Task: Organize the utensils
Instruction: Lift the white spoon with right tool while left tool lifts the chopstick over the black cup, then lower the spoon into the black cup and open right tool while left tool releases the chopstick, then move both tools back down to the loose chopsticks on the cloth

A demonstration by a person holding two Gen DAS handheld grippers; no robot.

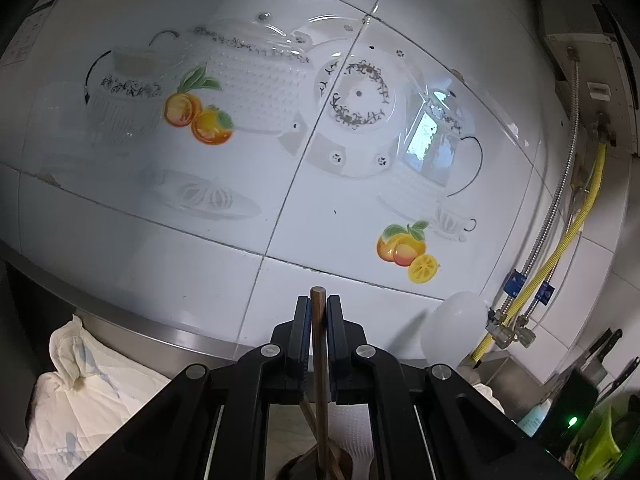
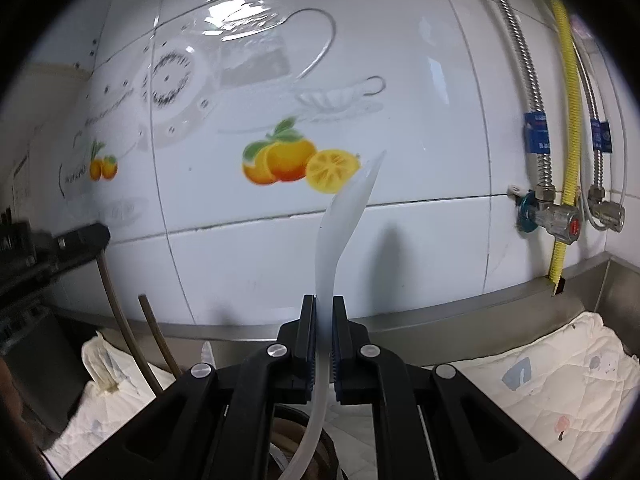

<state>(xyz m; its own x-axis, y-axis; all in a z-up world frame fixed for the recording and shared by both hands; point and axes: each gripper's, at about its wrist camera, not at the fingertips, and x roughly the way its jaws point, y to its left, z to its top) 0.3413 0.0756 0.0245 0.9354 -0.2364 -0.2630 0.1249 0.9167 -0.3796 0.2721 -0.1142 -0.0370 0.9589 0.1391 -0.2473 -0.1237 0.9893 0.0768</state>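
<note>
Tiled wall (image 1: 200,248) behind clamped wooden utensil (image 1: 319,344)

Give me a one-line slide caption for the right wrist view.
Right gripper shut on a white plastic utensil before the fruit-patterned tile wall, left gripper holding a brown stick nearby.

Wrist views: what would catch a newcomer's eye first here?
Probably the glossy white wall tiles printed with oranges and tableware, filling the background of both views. Next, the left tool shut on a brown wooden stick held upright, and the right tool shut on a curved white plastic utensil rising in front of the tiles. Yellow and metal hoses run down the right side.
</note>
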